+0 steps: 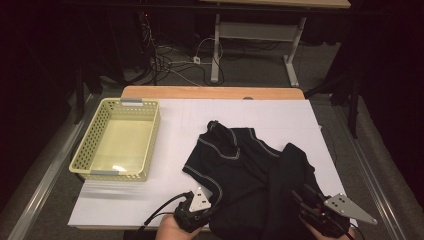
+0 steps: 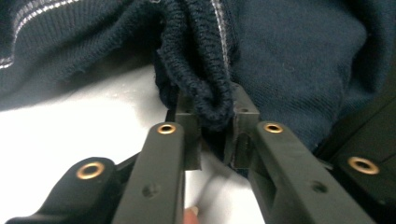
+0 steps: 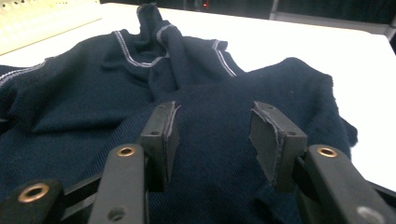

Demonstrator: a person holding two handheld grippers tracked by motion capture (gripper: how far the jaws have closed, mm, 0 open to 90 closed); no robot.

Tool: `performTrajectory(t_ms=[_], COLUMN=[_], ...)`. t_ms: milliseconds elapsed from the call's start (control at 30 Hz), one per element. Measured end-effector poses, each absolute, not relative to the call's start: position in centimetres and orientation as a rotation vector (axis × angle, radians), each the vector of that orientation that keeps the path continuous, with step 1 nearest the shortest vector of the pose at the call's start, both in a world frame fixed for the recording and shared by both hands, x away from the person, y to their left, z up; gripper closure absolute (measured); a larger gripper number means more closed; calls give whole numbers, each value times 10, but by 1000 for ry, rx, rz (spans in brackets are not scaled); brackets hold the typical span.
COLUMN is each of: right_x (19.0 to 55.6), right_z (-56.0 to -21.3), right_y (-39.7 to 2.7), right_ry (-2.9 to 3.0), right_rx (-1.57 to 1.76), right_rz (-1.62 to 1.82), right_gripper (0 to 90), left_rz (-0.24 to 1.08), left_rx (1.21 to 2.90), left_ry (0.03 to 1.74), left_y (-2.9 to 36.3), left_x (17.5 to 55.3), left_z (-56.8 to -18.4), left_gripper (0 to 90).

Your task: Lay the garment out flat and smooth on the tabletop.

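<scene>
Fig.: Two tongs at one dark navy knit garment (image 1: pixel 245 165) on white surface (image 1: pixel 165 195).
L tongs (image 2: pixel 215 122) pinch its bunched ribbed edge; R tongs (image 3: pixel 215 133) spread over fabric, pinching nothing. One empty yellow basket (image 1: pixel 82 157) at far left.

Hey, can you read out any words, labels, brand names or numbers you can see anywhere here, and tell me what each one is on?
There is none to read.
Dark garment: pale stitching along its seams, no label or print showing.
Yellow basket: plain walls with holes, grey clips, no lettering.
White table cover: faint lines, no writing.
Left gripper and right gripper: brass eyelets and screws, no markings.
</scene>
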State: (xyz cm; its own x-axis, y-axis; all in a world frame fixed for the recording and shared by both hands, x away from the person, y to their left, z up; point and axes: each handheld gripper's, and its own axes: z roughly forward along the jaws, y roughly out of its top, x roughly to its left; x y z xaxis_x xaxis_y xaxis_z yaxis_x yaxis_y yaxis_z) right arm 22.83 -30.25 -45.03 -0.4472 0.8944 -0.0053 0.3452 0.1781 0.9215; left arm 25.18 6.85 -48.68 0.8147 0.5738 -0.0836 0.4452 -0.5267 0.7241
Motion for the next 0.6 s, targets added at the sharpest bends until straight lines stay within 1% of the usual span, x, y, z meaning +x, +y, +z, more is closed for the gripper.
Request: performTrajectory(t_ms=[100,167,300,333,367,400,433,567,600], right_x=[233,238,243,246,247,247,248,251,253], right_z=[-450,-449,-447,-446,-445,-444,-444,-443,-442], right_y=[-299,-295,-291,-287,-285,-282,-280,-275,-275], right_ry=[1900,1897,1899,1901,1903,1907,1911,1915,1906], right_rx=[1153,1141,1129,1122,1116,1110,1101,1094,1094], right_rz=[1259,1267,1280,1290,1294,1296,1298,1295,1287], right_gripper=[531,531,529,529,529,529,529,518,504], left_rz=[255,286,350,403,405,405,412,441,438], left_rx=[2213,2202,2177,2162,2142,2142,2123,2104,2086], left_ry=[772,810,899,947,976,976,1022,1056,1061], left_y=[83,100,140,161,171,171,187,201,205], left_x=[250,249,248,249,249,249,251,248,245], left_z=[-485,-484,-479,-476,-476,-476,-476,-477,-480], left_gripper=[795,796,795,795,794,793,793,792,792])
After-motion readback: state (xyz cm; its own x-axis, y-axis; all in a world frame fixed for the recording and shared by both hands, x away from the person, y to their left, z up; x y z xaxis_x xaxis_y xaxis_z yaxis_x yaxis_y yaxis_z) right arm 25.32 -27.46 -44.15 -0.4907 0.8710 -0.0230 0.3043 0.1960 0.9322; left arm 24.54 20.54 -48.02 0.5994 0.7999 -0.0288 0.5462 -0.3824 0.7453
